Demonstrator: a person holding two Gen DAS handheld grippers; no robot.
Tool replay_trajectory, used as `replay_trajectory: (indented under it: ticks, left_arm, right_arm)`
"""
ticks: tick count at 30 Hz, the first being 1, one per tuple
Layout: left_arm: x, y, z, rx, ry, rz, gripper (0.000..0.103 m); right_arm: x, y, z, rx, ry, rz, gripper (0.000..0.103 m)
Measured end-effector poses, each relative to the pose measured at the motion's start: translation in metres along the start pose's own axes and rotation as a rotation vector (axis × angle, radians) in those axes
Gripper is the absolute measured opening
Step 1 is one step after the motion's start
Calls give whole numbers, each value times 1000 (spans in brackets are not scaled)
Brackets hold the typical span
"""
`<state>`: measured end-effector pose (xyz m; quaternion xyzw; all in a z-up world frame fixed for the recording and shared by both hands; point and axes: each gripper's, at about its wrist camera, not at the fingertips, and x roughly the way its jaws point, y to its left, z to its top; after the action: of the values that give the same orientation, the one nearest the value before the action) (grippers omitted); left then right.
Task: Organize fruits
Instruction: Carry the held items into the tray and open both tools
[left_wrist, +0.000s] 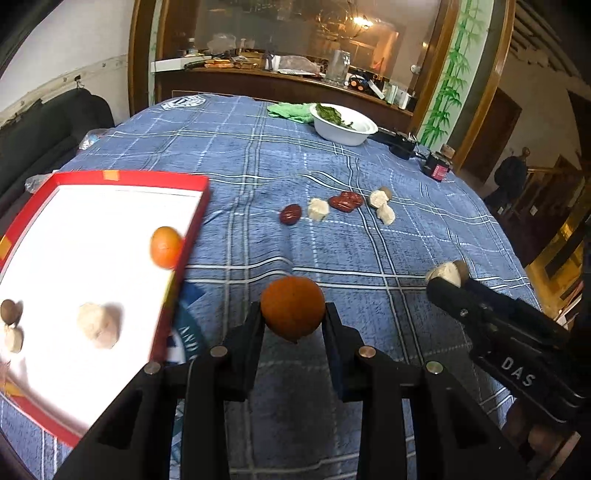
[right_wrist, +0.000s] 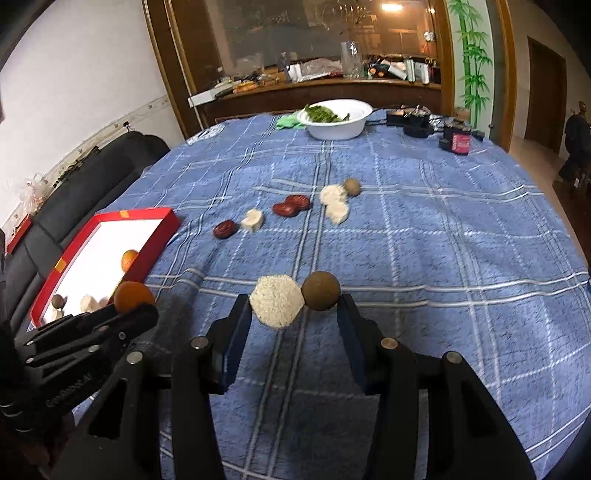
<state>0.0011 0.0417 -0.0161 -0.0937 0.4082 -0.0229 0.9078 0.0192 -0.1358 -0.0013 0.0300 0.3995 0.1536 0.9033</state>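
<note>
1. In the red tray we already have an orange, a pale piece and a brown-and-white piece at its near edge.
2. Our left gripper is clamped on a second orange, held just right of the tray.
3. Our right gripper is closed on a mushroom-like piece above the cloth.
4. Left on the cloth: red dates and several pale pieces, so we judge ourselves about halfway.
</note>
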Motion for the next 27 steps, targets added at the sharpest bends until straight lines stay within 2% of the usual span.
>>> replay_trajectory:
  ticks: [3,15,27]
  left_arm:
    - [-8,10,0,-10,-6,10,31]
    - [-39,55,-3,-78,-52,137,31]
    - [-54,86,-4,-121,-77,228,31]
  right_arm:
    - [-4,14,-1,-26,-10,12,50]
    - [-6,79,-8,-123,-15,117,50]
    - [-8,120,0,-192,-28,181,50]
